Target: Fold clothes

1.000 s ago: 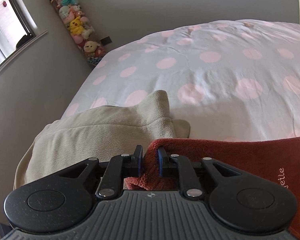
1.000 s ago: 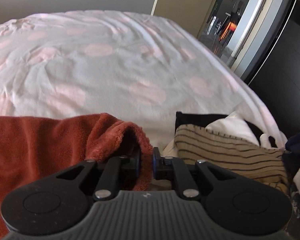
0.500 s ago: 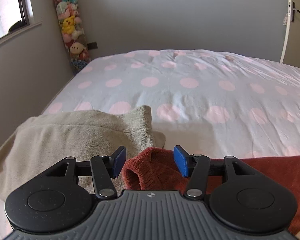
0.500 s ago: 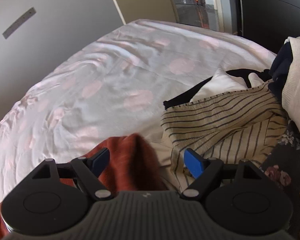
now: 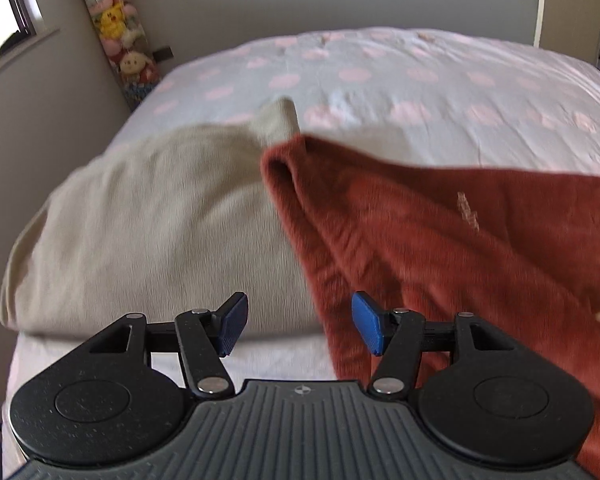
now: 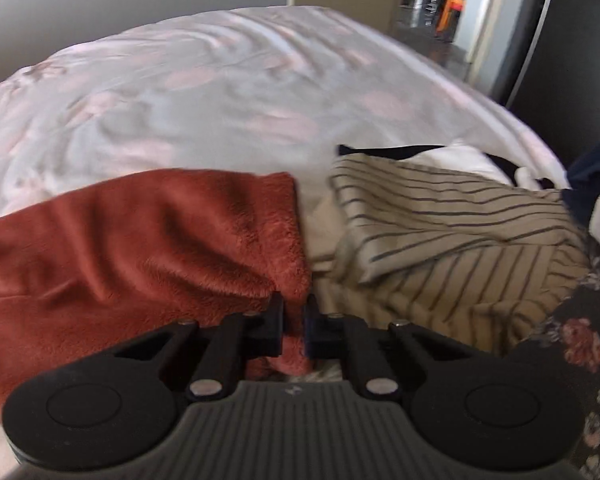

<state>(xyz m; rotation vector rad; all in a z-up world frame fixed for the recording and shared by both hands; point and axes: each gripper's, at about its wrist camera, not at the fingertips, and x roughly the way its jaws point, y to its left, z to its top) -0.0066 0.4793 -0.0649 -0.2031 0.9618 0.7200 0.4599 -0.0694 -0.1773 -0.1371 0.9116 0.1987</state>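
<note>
A rust-red fleece garment (image 5: 440, 232) lies on the bed with a small pale logo on it. It also shows in the right wrist view (image 6: 140, 240). My left gripper (image 5: 298, 328) is open and empty, its blue pads just above the garment's near left edge. My right gripper (image 6: 294, 326) is shut on the red garment's right-hand edge, with fleece pinched between the jaws. A folded beige garment (image 5: 152, 224) lies to the left of the red one, touching it.
The bed has a pale duvet with pink dots (image 5: 420, 76). A striped beige garment (image 6: 452, 232) tops a pile of clothes at the right. A dark floral fabric (image 6: 580, 344) lies near the right edge. A tube of plush toys (image 5: 116, 28) stands in the far left corner.
Both grippers let go of the red garment half a second ago. The left has since pulled back and stays open. The right has closed again on the garment's right edge.
</note>
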